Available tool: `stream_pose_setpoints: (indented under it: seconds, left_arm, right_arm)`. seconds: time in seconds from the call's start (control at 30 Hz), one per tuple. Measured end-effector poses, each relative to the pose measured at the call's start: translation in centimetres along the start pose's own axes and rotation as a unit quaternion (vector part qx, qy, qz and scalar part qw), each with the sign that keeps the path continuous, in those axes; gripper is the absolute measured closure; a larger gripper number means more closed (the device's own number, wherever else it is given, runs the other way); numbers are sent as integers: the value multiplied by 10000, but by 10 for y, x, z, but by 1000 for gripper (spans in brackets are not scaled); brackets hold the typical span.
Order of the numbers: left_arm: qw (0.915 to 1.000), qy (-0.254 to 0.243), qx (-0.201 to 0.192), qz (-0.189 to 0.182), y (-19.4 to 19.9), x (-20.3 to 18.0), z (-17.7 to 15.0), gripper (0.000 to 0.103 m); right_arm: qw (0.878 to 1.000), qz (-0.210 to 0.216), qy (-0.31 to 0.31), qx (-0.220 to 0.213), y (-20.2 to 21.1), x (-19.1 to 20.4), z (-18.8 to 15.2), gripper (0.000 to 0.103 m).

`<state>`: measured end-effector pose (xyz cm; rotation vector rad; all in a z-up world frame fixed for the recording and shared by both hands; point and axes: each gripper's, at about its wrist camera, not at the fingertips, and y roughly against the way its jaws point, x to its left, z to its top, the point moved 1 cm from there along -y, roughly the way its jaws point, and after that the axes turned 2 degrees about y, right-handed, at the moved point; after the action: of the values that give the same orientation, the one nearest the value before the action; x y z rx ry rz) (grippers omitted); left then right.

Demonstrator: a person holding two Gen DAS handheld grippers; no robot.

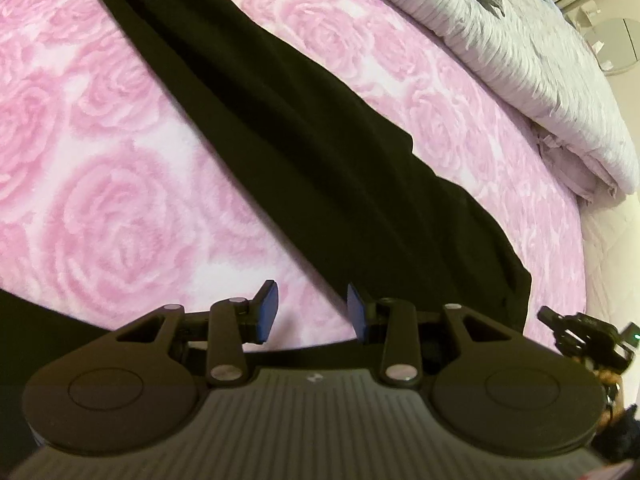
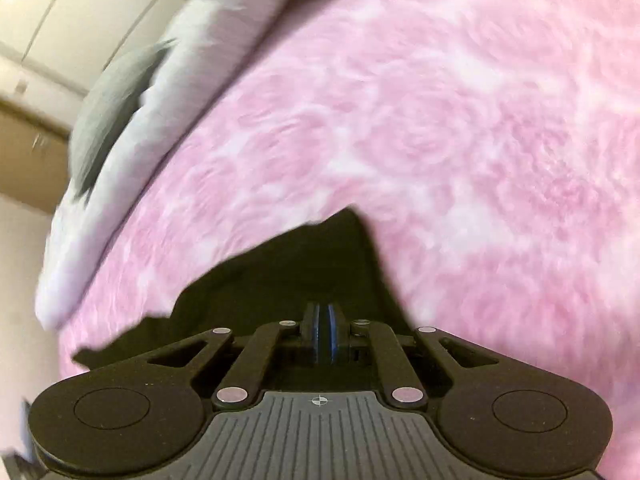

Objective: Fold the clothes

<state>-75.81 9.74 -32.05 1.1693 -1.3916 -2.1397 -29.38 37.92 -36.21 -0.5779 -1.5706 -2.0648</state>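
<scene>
Carrying the garment [image 2: 320,264] clamped in the right tongs [image 2: 324,334], its fold should be laid squarely while the left tongs [image 1: 312,314], released, hover near the bed [image 1: 120,160] edge.

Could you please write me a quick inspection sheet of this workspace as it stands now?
Surface: bed with a pink rose-patterned blanket.
Job's things: black garment laid out long across the blanket; one end is bunched at the right hand-held gripper.
Clutter: pale folded duvet along the bed's far edge, grey pillow on it.
Grippers: left hand-held gripper open, empty, beside the garment's edge; right hand-held gripper shut on the black garment.
Cables: nothing seen.
Surroundings: pale cabinet doors behind the bed; right-wrist view is motion-blurred.
</scene>
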Motion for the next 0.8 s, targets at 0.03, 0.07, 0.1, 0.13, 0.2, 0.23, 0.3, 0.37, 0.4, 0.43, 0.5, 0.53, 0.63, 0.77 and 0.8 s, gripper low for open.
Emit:
stream_pose_setpoints:
  seconds: [0.03, 0.07, 0.1, 0.13, 0.2, 0.23, 0.3, 0.37, 0.4, 0.43, 0.5, 0.53, 0.63, 0.77, 0.8]
  left_arm:
    - [10000, 18, -8, 5, -2, -1, 1, 71]
    - [10000, 35, -16, 10, -3, -2, 2, 71]
    - [10000, 53, -24, 15, -5, -3, 3, 71]
    - [10000, 70, -32, 20, -6, -5, 4, 71]
    - [9999, 105, -48, 30, -9, -7, 6, 71]
    - [9999, 123, -56, 35, -11, -8, 7, 71]
    - [9999, 143, -58, 59, -14, -10, 8, 71]
    - [9998, 154, -35, 101, -17, -12, 9, 71]
    - [9998, 164, -24, 112, -18, -13, 9, 71]
    - [9998, 160, -12, 113, -19, -14, 9, 71]
    - [9998, 137, 16, 110, -22, -17, 9, 71]
    - [9999, 126, 30, 108, -23, -19, 9, 71]
    - [9999, 72, 58, 95, -27, -23, 9, 71]
    - [9999, 40, 71, 100, -28, -25, 9, 71]
    - [9999, 40, 71, 107, -28, -25, 10, 71]
  right_arm:
    - [9998, 140, -164, 55, -11, -6, 7, 96]
    - [9994, 183, -273, 71, -18, -12, 15, 96]
    - [9990, 224, -369, 81, -25, -18, 23, 95]
    - [9990, 247, -376, 55, -27, -23, 28, 96]
    - [9986, 273, -445, -58, -29, -29, 32, 95]
    - [9983, 280, -505, -123, -29, -31, 35, 95]
    - [9972, 345, -635, -166, -30, -37, 41, 95]
    - [9959, 417, -775, -191, -26, -44, 48, 95]
    - [9959, 433, -773, -188, -25, -44, 49, 95]
    - [9958, 448, -771, -184, -24, -45, 51, 95]
    - [9958, 474, -758, -173, -21, -46, 54, 95]
    - [9966, 446, -673, -138, -22, -45, 53, 95]
    - [9986, 413, -335, -3, -29, -39, 52, 95]
    - [9989, 420, -179, 54, -37, -38, 53, 95]
    - [9986, 506, -177, 45, -37, -38, 53, 95]
